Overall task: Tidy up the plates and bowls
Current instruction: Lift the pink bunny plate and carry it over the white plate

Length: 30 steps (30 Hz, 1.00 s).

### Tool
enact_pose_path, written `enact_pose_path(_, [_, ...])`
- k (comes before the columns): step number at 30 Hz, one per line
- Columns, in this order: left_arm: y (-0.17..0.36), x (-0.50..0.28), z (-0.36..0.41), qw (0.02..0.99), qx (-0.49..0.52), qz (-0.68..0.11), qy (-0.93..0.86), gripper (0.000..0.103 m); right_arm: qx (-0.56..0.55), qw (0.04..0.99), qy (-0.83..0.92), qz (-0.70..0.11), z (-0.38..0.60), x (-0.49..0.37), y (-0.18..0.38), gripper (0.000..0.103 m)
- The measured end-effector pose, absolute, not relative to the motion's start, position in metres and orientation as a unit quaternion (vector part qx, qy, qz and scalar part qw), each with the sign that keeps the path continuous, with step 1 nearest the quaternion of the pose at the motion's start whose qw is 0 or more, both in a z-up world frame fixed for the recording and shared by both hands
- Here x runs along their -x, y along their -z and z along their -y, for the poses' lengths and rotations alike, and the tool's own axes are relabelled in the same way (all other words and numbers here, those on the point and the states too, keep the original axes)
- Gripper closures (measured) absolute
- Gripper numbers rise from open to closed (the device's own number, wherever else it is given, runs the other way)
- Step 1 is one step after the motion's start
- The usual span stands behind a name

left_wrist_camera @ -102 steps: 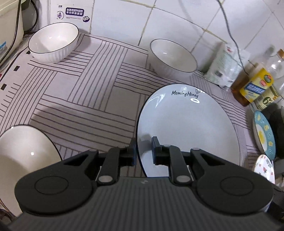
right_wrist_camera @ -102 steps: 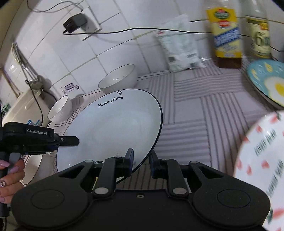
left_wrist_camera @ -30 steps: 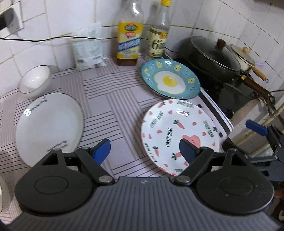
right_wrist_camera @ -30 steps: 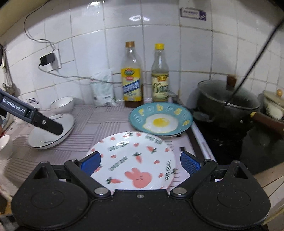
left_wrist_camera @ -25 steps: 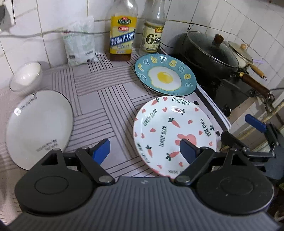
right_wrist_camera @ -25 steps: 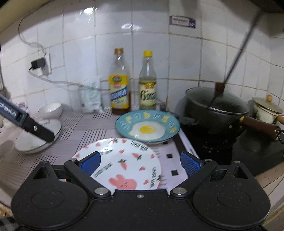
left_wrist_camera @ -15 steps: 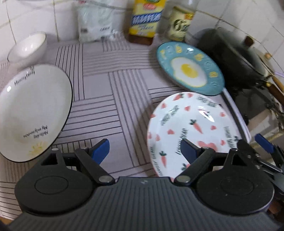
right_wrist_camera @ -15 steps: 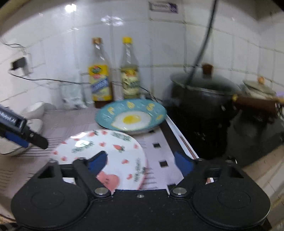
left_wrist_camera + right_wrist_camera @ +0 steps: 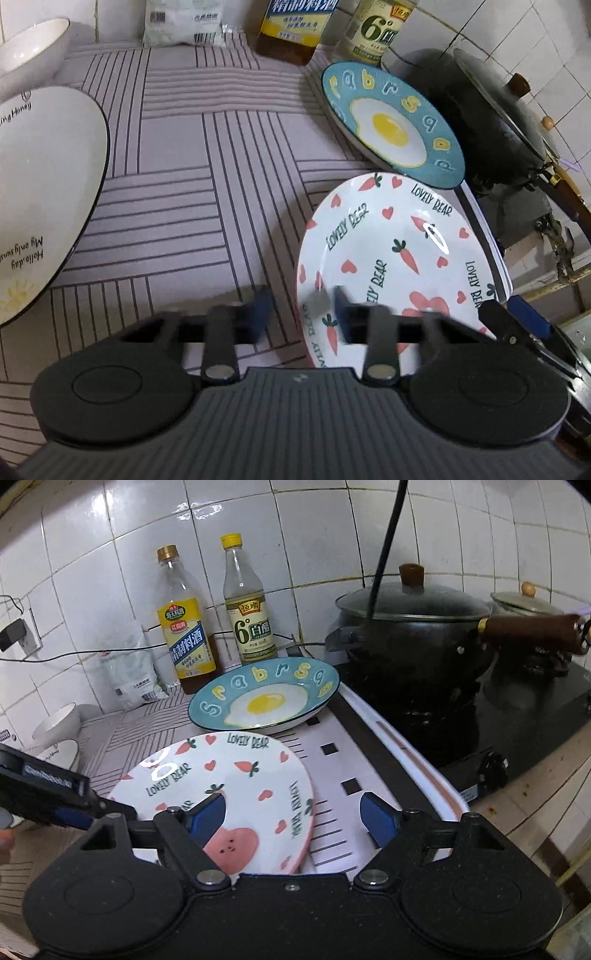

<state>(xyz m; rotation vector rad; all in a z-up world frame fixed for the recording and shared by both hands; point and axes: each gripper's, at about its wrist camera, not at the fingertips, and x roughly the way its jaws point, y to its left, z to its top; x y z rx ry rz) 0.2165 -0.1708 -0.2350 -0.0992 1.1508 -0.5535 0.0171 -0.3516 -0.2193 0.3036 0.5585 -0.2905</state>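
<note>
- The left gripper point(image 9: 301, 312) straddles the near-left rim of the carrot plate point(image 9: 391, 251), fingers partly closed and blurred; whether they grip it cannot be told.
- The right gripper point(image 9: 293, 821) hovers with jaws spread wide over the plate's right edge, holding nothing.
- The carrot plate lies on the striped mat point(image 9: 207, 192), just beside the egg plate point(image 9: 391, 122); the white plate point(image 9: 40, 192) sits well apart, left.
- Risk: a 1-sided pinch on a glazed rim could slip, tipping the plate onto the egg plate or toward the black pot point(image 9: 413, 627).

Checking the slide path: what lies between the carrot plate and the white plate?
Only bare striped mat between carrot plate and white plate, seen in left wrist view.
</note>
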Motion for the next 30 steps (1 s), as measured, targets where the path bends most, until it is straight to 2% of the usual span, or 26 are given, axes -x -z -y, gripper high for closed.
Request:
enact_pose_path(3, [0.239, -0.22, 0.165, 0.792, 0.081, -0.543, 0.266, 0.088, -0.169, 0.935, 0.141, -0.279, 0.349, -0.02, 0.223, 0.019])
enact_pose_path(6, [0.242, -0.22, 0.165, 0.79, 0.093, -0.543, 0.269, 0.089, -0.188, 0.93, 0.15, -0.276, 0.348, -0.021, 0.226, 0.021])
enact_pose_path(14, [0.246, -0.225, 0.163, 0.786, 0.112, -0.543, 0.273, 0.089, -0.278, 0.909, 0.143, -0.276, 0.365, -0.025, 0.241, 0.057])
enact_pose_path(18, [0.247, -0.227, 0.16, 0.781, 0.125, -0.545, 0.276, 0.089, -0.294, 0.904, 0.138, -0.28, 0.363, -0.026, 0.252, 0.061])
enact_pose_path(20, [0.246, -0.227, 0.161, 0.779, 0.114, -0.548, 0.283, 0.089, -0.286, 0.905, 0.138, -0.282, 0.362, -0.026, 0.253, 0.072])
enact_pose_path(21, [0.244, -0.227, 0.162, 0.779, 0.104, -0.549, 0.286, 0.089, -0.288, 0.902, 0.144, -0.287, 0.365, -0.026, 0.253, 0.082])
enact_pose_path(22, [0.241, -0.226, 0.164, 0.78, 0.094, -0.549, 0.284, 0.089, -0.299, 0.898, 0.146, -0.29, 0.37, -0.024, 0.253, 0.084])
enact_pose_path(24, [0.237, -0.223, 0.167, 0.785, 0.073, -0.547, 0.283, 0.087, -0.32, 0.891, 0.133, -0.293, 0.378, -0.024, 0.252, 0.085])
enact_pose_path(30, [0.218, -0.216, 0.16, 0.793, 0.048, -0.531, 0.294, 0.088, -0.277, 0.905, 0.1, -0.306, 0.37, -0.027, 0.236, 0.085])
